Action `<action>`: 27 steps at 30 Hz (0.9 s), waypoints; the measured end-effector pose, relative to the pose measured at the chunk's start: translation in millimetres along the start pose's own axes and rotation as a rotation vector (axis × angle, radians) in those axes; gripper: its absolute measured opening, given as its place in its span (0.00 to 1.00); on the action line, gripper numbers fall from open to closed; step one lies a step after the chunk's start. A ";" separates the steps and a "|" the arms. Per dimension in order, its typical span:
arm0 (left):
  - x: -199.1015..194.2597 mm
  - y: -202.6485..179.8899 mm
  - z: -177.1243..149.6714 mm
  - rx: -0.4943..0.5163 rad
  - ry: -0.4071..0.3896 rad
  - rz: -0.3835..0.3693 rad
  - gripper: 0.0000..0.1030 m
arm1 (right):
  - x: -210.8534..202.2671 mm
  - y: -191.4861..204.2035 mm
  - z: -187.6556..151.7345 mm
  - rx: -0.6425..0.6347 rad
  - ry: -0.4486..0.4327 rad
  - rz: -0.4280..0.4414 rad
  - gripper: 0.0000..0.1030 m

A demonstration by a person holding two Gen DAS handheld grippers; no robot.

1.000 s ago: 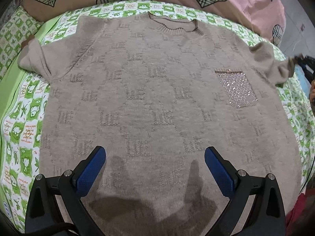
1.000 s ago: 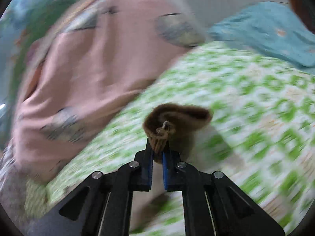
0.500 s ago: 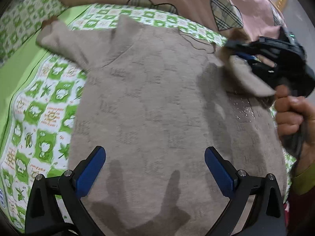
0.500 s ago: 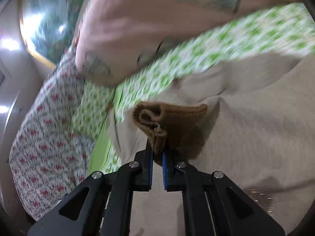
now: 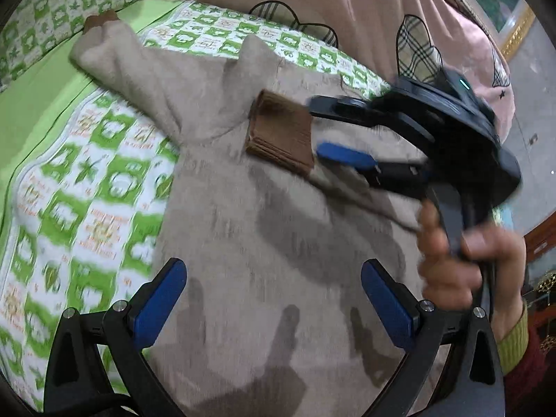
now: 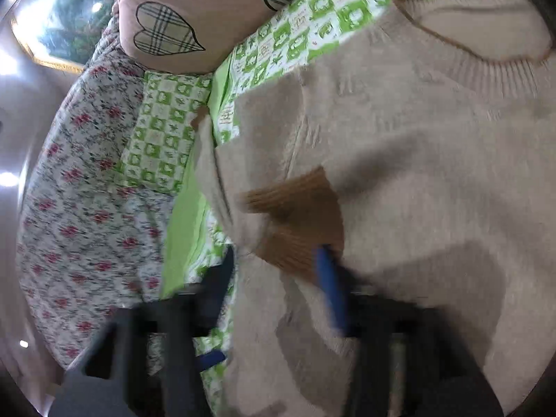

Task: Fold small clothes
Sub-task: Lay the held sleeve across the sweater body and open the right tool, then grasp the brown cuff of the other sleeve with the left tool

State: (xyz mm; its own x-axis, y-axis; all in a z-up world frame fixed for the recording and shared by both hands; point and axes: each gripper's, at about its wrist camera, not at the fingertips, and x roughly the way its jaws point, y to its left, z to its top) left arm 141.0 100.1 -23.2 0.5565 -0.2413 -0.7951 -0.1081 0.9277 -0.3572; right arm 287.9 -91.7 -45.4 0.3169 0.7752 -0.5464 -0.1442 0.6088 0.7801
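A beige knit sweater [image 5: 250, 208] lies flat on a green-and-white checked bedsheet [image 5: 87, 187]. Its right sleeve is folded across the chest, and the brown ribbed cuff [image 5: 281, 135] rests on the body; the cuff also shows in the right wrist view [image 6: 299, 222]. My right gripper [image 5: 312, 128] is open just behind the cuff, its jaws spread apart [image 6: 278, 271]. My left gripper [image 5: 274, 299] is open and empty above the sweater's lower part. The left sleeve [image 5: 114, 52] lies stretched out to the far left.
A pink quilt with plaid hearts [image 5: 347, 7] lies along the far side of the bed. A floral cover [image 6: 80, 191] lies beyond the sheet's edge. A hand [image 5: 465, 257] holds the right gripper at the right.
My right gripper carried the sleeve cuff across onto the sweater's chest and opened, letting it go. My left gripper shifted left and stayed open.
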 end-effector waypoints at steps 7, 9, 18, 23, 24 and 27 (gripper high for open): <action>53.2 -9.2 49.0 -0.034 0.037 -0.102 0.98 | -90.0 -10.8 -41.3 -0.004 -0.184 -0.066 0.59; 73.9 -10.6 69.2 -0.047 0.029 -0.119 0.96 | -118.6 -18.2 -59.1 0.009 -0.238 -0.085 0.59; 65.2 -16.1 84.8 -0.071 -0.093 -0.170 0.06 | -193.3 -49.7 -121.0 0.075 -0.372 -0.222 0.58; 53.7 -5.0 71.1 -0.022 -0.127 -0.069 0.06 | -233.6 -70.6 -119.8 0.093 -0.452 -0.356 0.58; 61.9 0.6 70.3 -0.034 -0.092 -0.082 0.06 | -238.9 -74.4 -116.1 0.100 -0.459 -0.378 0.58; 71.8 3.5 65.2 -0.040 -0.055 -0.084 0.06 | -252.8 -81.6 -97.7 0.091 -0.500 -0.466 0.58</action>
State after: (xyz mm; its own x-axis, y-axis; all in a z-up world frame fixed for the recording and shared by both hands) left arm 234.4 104.7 -49.6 0.6090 -0.3009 -0.7339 -0.0912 0.8926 -0.4416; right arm 128.0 -320.9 -0.6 0.7245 0.2521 -0.6416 0.1842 0.8261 0.5326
